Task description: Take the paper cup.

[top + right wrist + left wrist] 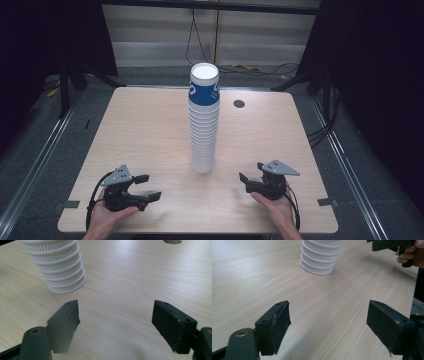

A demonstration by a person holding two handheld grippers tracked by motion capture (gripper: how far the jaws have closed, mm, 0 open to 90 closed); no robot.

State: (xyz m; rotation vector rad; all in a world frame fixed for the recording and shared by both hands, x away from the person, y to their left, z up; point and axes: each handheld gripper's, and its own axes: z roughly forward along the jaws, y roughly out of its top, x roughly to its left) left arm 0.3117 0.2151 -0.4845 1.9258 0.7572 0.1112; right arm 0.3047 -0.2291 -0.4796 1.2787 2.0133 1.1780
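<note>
A tall stack of paper cups [204,120] stands upright in the middle of the table [140,130]. The left gripper [145,187] rests near the front left corner, jaws apart with nothing between them. The right gripper [245,181] rests near the front right corner, jaws also apart and empty.
</note>
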